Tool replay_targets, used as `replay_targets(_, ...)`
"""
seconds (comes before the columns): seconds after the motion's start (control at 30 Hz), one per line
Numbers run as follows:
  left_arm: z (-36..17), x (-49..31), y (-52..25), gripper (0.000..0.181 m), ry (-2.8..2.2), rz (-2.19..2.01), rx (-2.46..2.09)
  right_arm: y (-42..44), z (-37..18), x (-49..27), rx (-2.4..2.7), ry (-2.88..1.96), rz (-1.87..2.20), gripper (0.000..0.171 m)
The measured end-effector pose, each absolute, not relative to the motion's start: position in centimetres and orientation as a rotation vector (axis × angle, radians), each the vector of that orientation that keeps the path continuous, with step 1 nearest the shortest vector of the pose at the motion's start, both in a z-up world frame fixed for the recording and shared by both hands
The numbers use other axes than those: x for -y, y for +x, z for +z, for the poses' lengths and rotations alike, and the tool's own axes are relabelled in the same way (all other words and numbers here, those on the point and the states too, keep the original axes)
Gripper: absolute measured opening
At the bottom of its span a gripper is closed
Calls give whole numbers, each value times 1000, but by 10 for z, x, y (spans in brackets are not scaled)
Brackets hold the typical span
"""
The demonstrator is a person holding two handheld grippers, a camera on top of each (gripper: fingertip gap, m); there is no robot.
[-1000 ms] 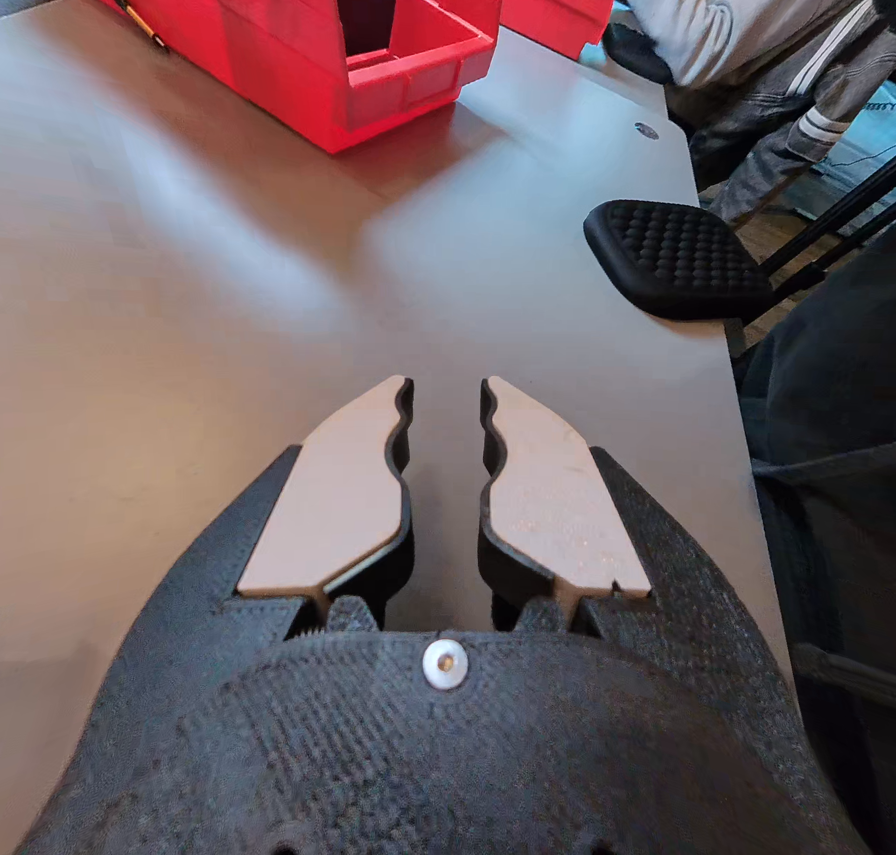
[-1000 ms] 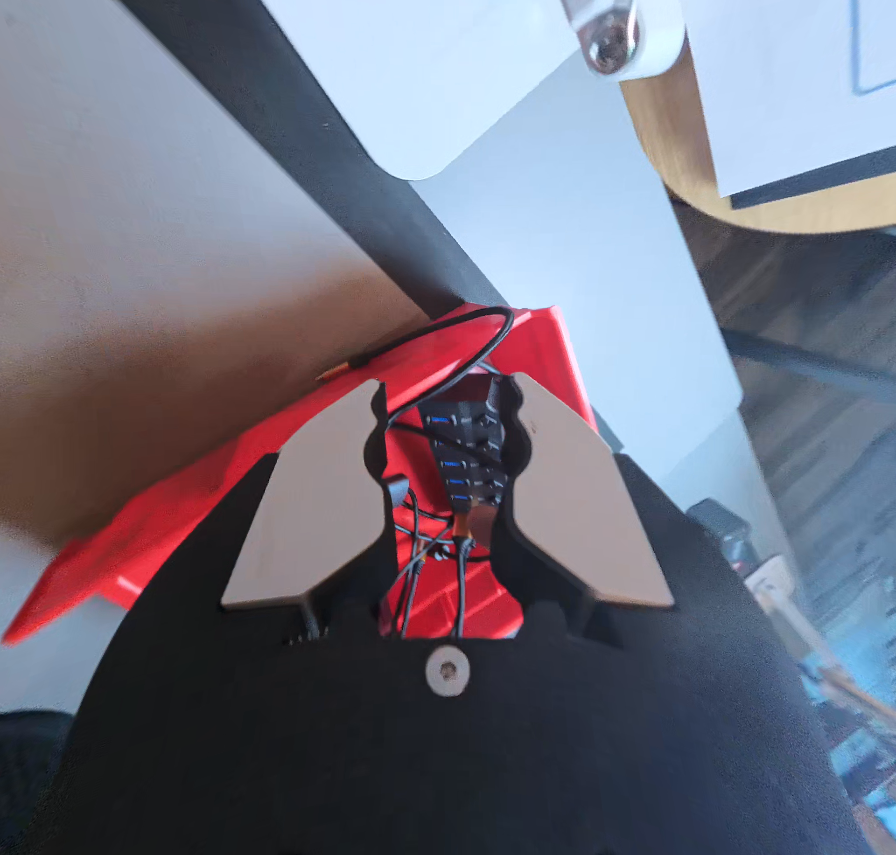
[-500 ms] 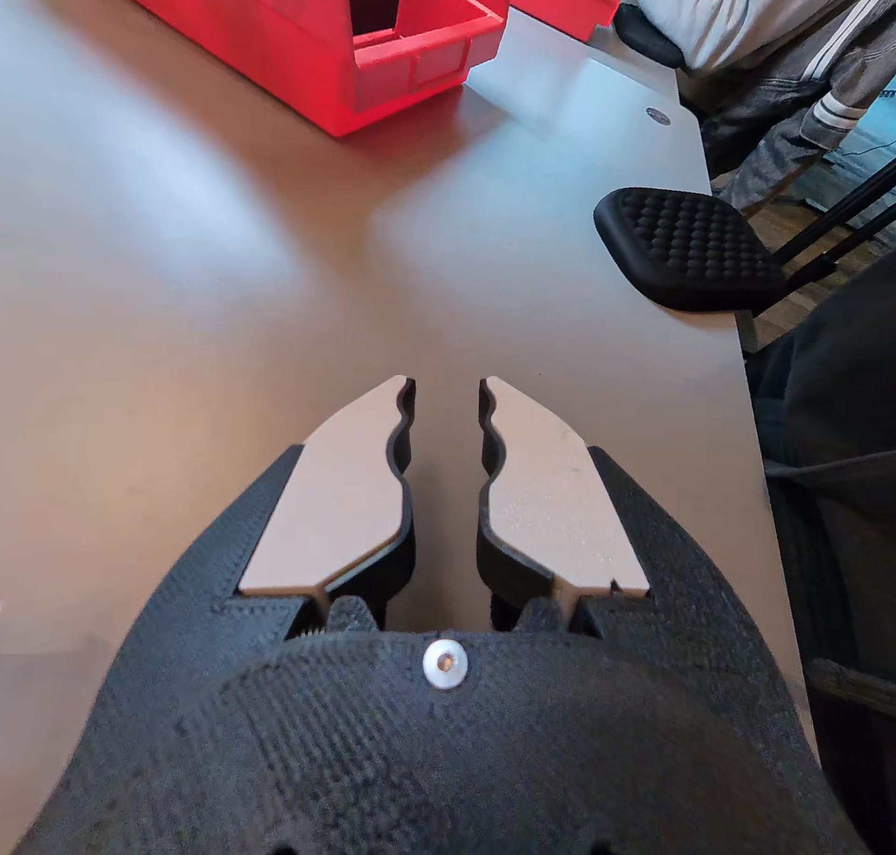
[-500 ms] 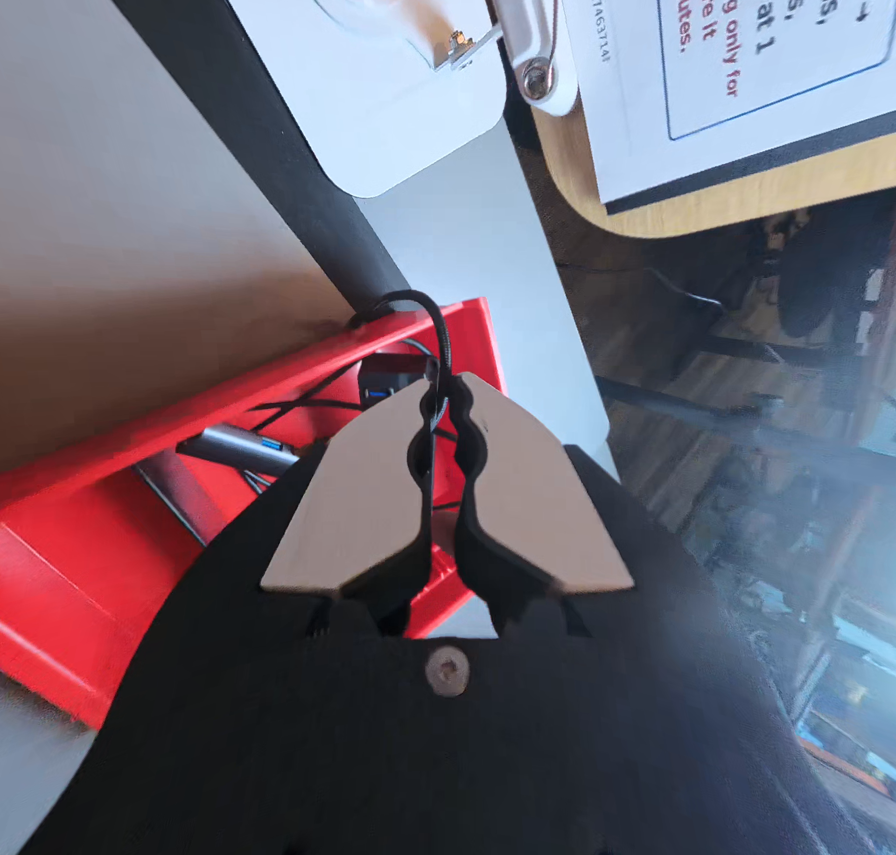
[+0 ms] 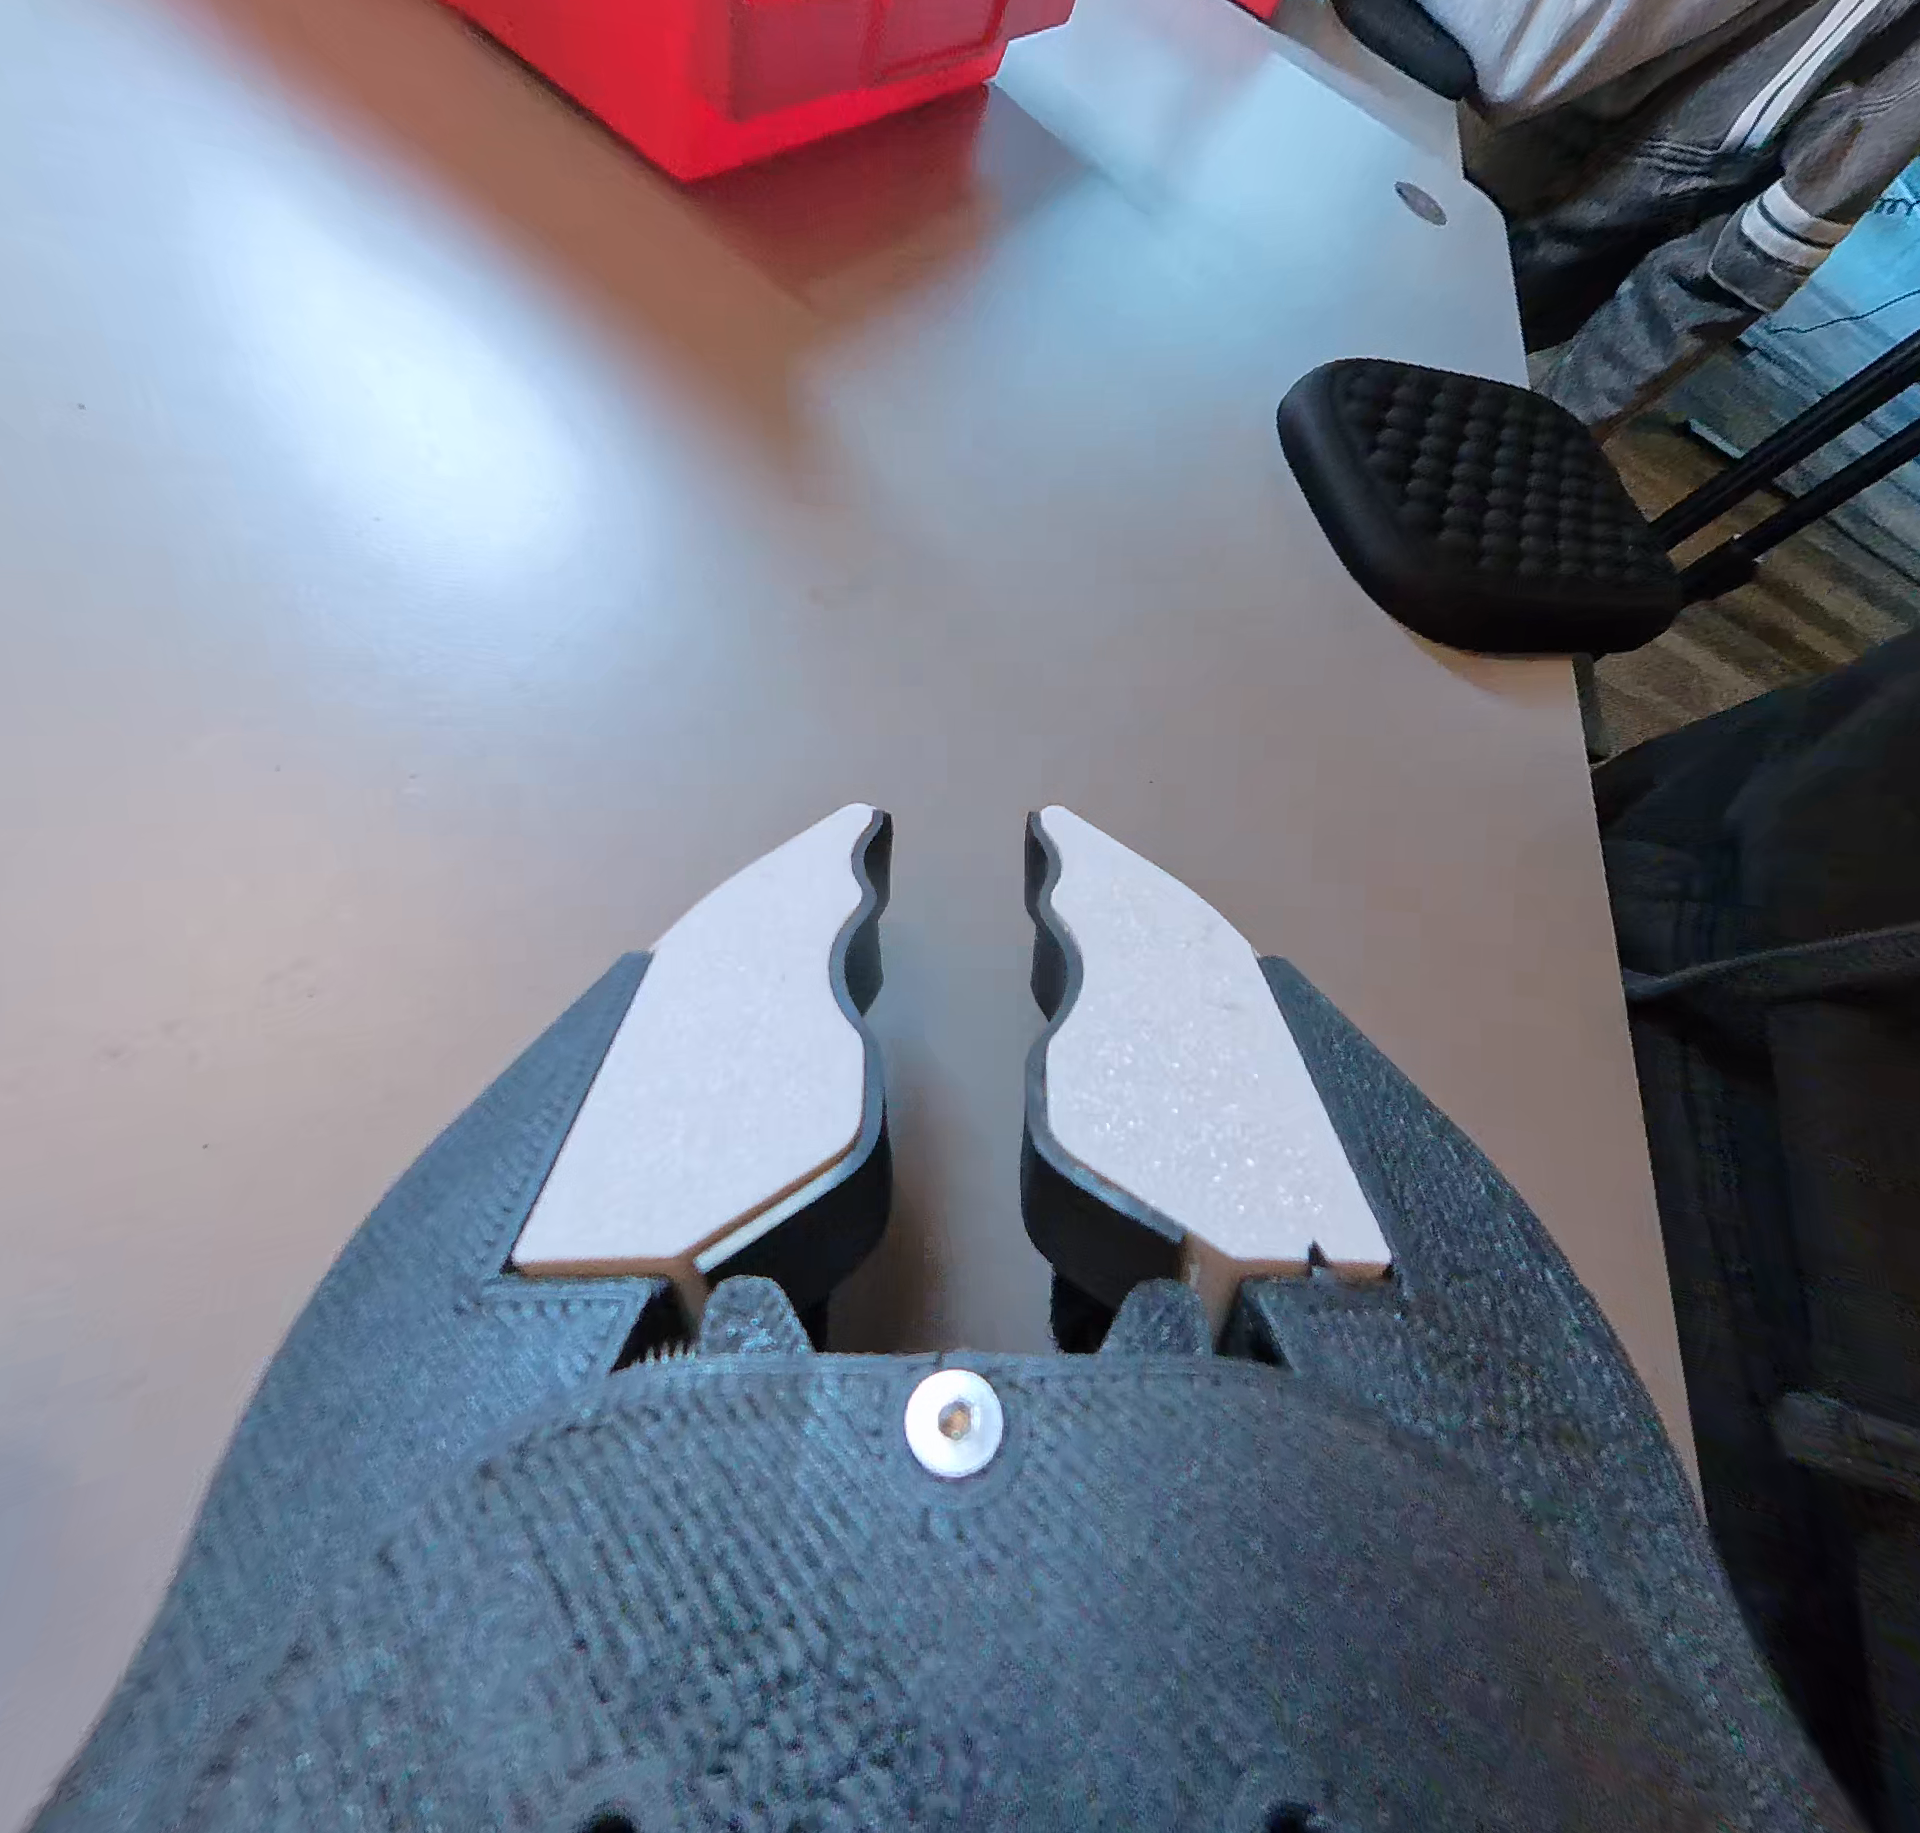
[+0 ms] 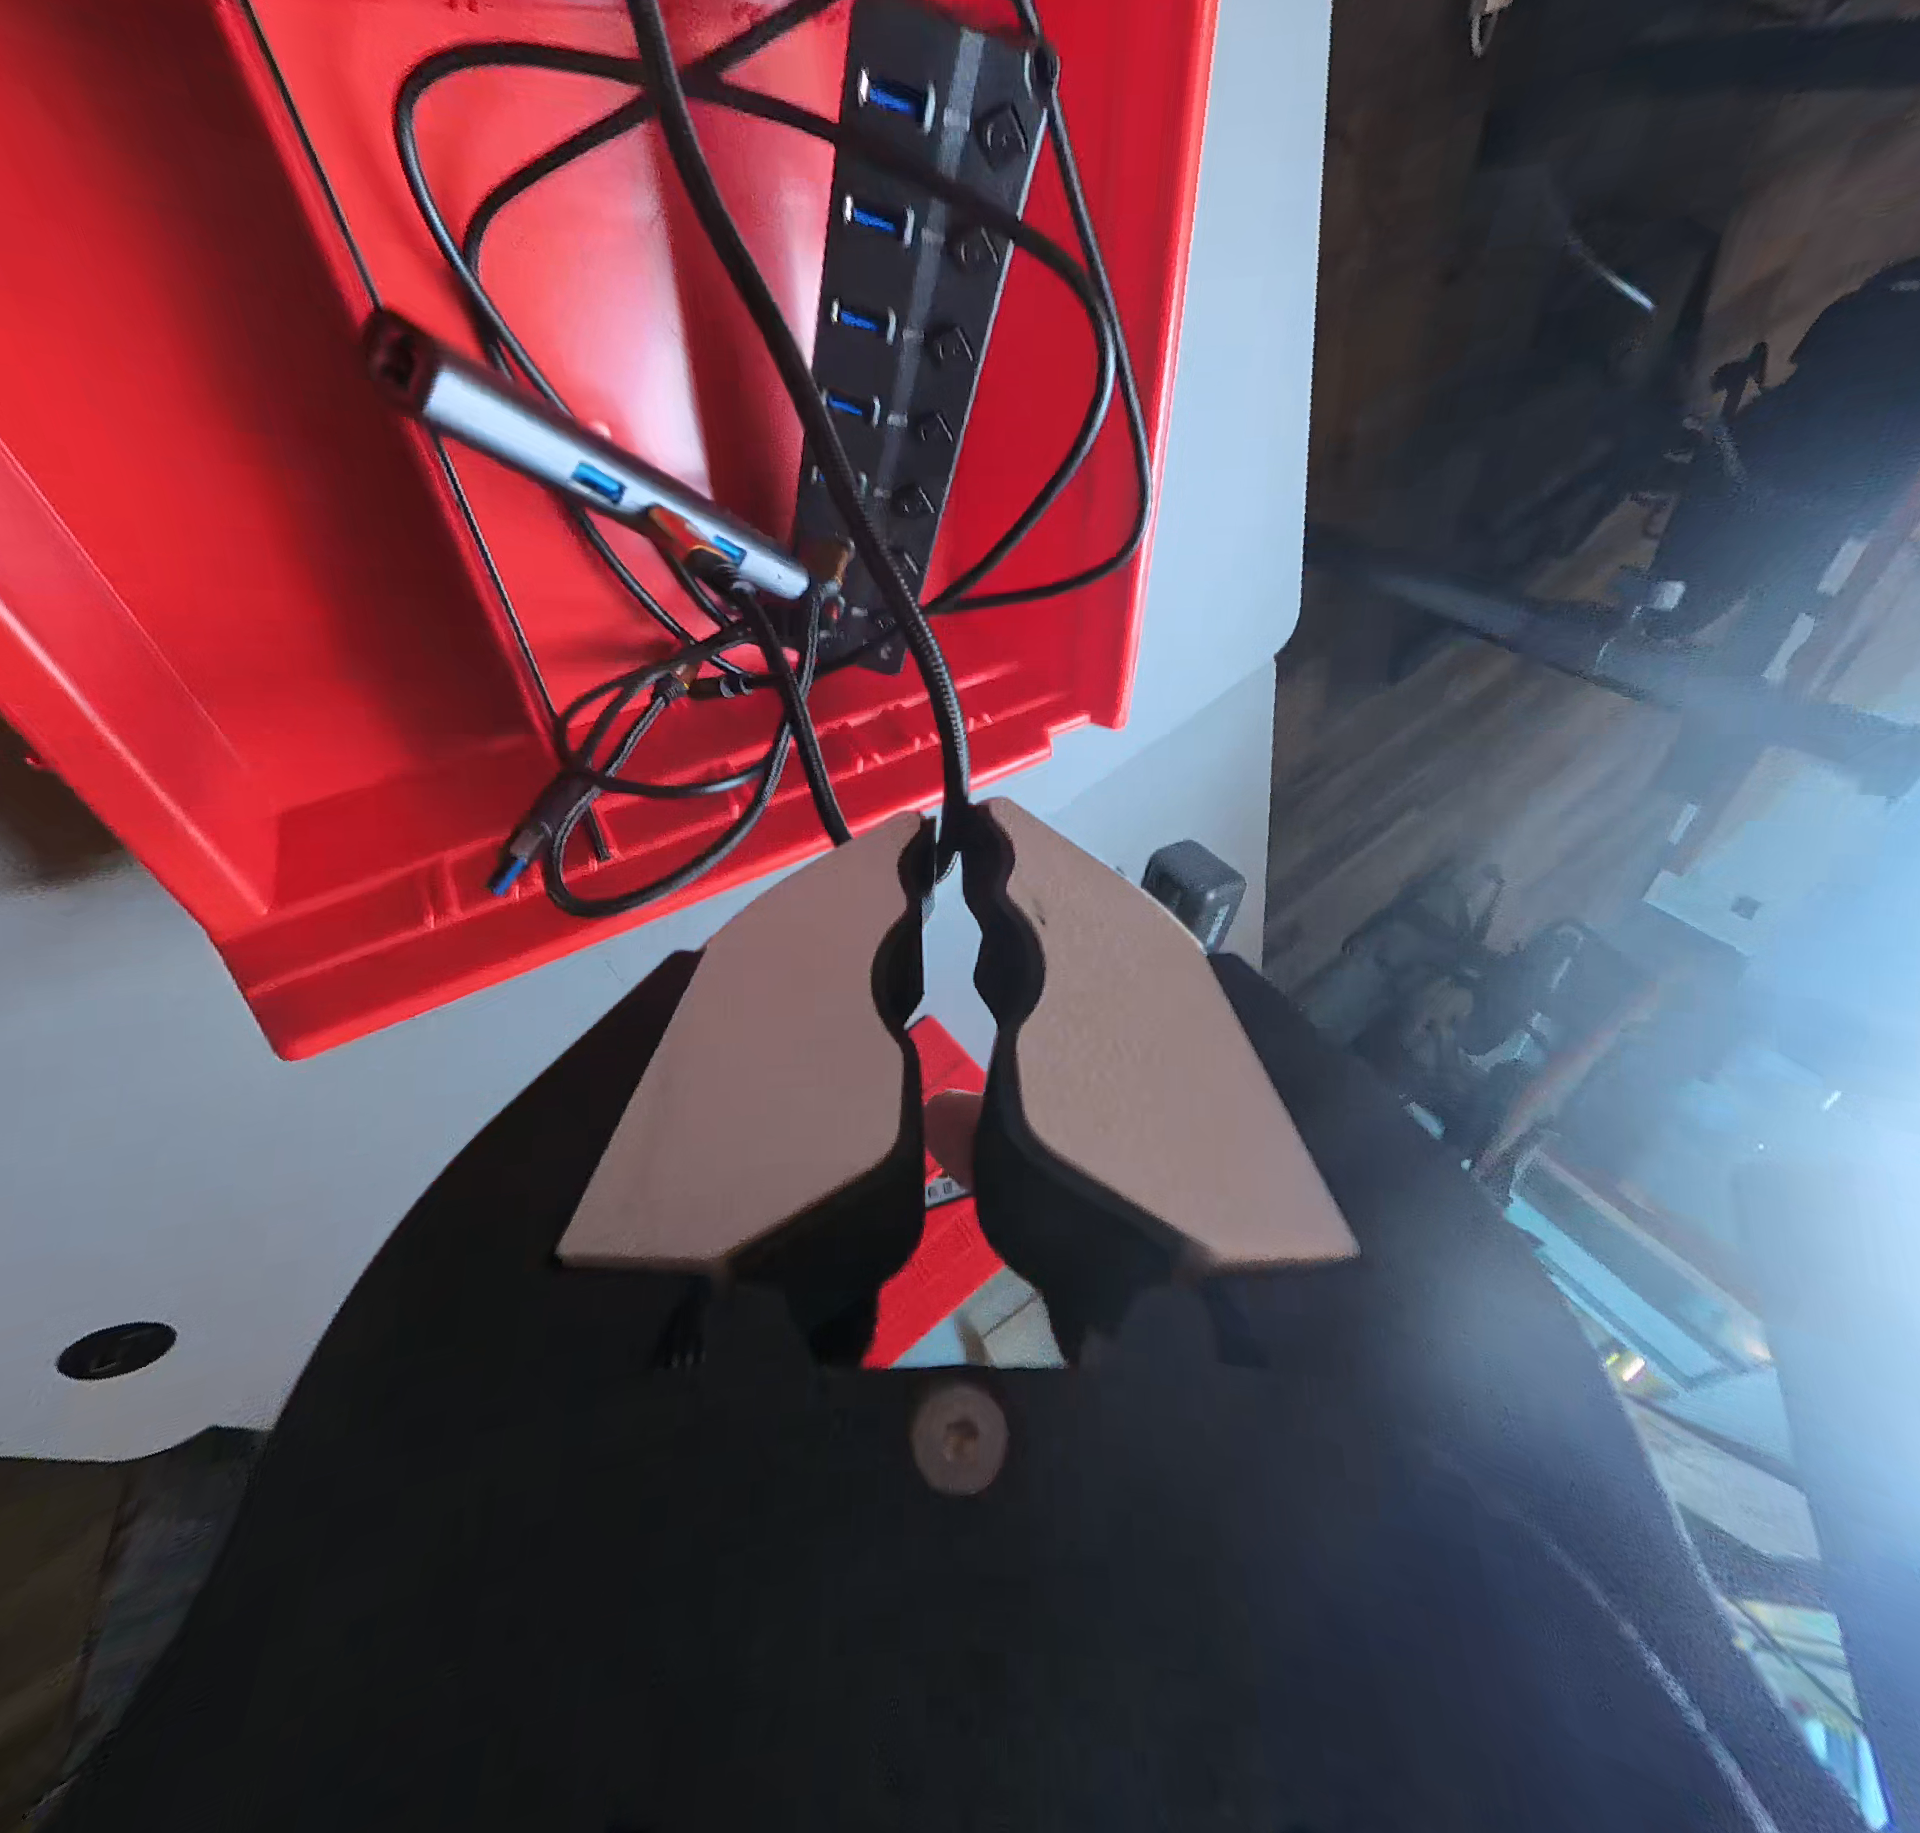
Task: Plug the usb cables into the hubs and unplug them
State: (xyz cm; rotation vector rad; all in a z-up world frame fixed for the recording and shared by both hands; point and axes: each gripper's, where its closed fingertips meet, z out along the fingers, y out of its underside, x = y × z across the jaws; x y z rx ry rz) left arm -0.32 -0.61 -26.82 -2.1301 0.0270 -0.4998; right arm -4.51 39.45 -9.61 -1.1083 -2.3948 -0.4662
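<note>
The right gripper (image 6: 948,833) has its tips pinched on a black braided cable (image 6: 831,453) — limp, light stuff that will slide and sag; better taken at its rigid plug. Beyond the tips it trails up into the red plastic bin (image 6: 260,827), across the long black multi-port hub (image 6: 925,329) and beside the slim silver hub (image 6: 582,464). The left gripper (image 5: 956,827) hovers spread and empty over the grey table (image 5: 416,536).

Left hand-held gripper (image 5: 956,833) parted, right hand-held gripper (image 6: 948,827) pinched.
</note>
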Motion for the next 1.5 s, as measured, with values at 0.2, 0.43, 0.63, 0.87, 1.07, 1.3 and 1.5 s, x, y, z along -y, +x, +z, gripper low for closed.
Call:
replay_targets(0.2, -271, 6, -3, 25, -2137, -515, -17, -28, -78, -412, 2310, -1215, -323, 4)
replay_targets(0.43, -273, 5, -1, 24, -2146, -532, -14, -47, -108, -417, 2235, -1215, -240, 4)
replay_targets(0.63, -272, 6, -3, 24, -2138, -529, 4, -112, -124, -410, 2110, -1143, -150, 4)
replay_targets(0.87, -273, 7, -3, 24, -2145, -535, -1, -159, -136, -394, 2110, -1151, -20, 4)
replay_targets(1.07, -273, 9, 2, 24, -2159, -526, -45, -135, -182, -379, 2295, -1213, -40, 10)
replay_targets(1.3, -271, 9, 5, 25, -2156, -521, -70, -110, -155, -363, 2283, -1279, 12, 47)
replay_targets(1.5, -264, 8, 4, 27, -2125, -492, -70, -86, -105, -319, 2132, -1278, 330, 58)
